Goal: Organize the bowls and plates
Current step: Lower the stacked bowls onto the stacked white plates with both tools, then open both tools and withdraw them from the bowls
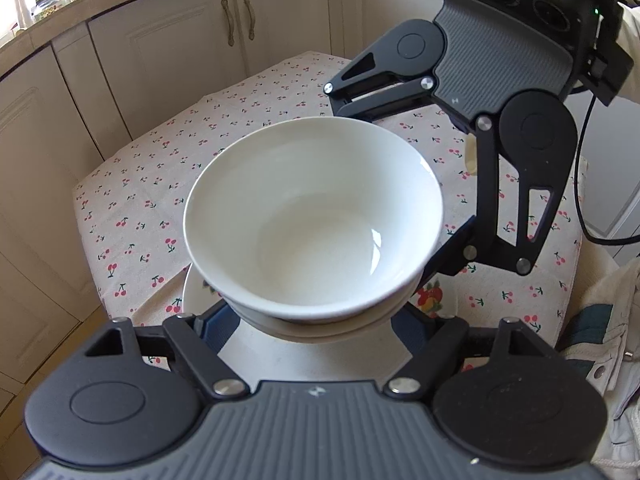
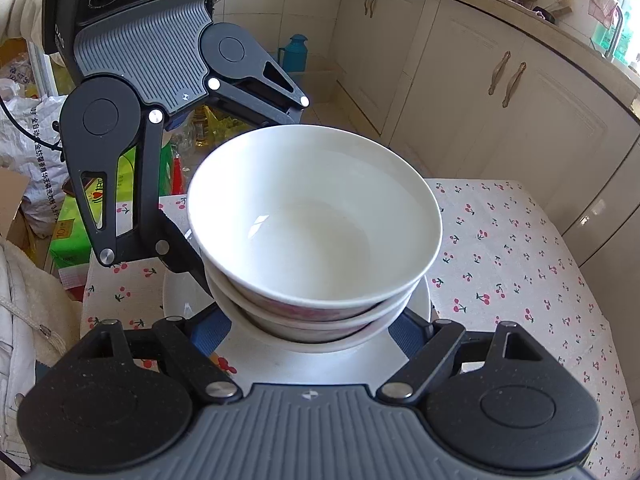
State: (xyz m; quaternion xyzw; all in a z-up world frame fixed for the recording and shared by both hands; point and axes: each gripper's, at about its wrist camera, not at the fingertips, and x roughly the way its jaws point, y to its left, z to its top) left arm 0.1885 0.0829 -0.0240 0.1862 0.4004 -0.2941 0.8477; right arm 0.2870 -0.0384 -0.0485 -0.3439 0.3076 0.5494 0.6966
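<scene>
A stack of white bowls (image 1: 312,220) (image 2: 316,220), the lower ones with a pink pattern outside, is low over a white plate (image 1: 192,292) (image 2: 320,364) on the cherry-print tablecloth (image 1: 160,184) (image 2: 520,260). I cannot tell whether the stack rests on the plate. My left gripper (image 1: 312,320) (image 2: 236,192) clasps the stack from one side, its blue pads (image 1: 212,320) against the lowest bowl. My right gripper (image 2: 308,332) (image 1: 392,184) clasps it from the opposite side, its pads (image 2: 208,332) also on the bowl wall.
Cream kitchen cabinets (image 1: 168,52) (image 2: 500,92) run close behind the small table. Past the table's left edge in the right wrist view lie a green box (image 2: 72,240), plastic bags (image 2: 32,152) and a teal flask (image 2: 296,52) on the floor.
</scene>
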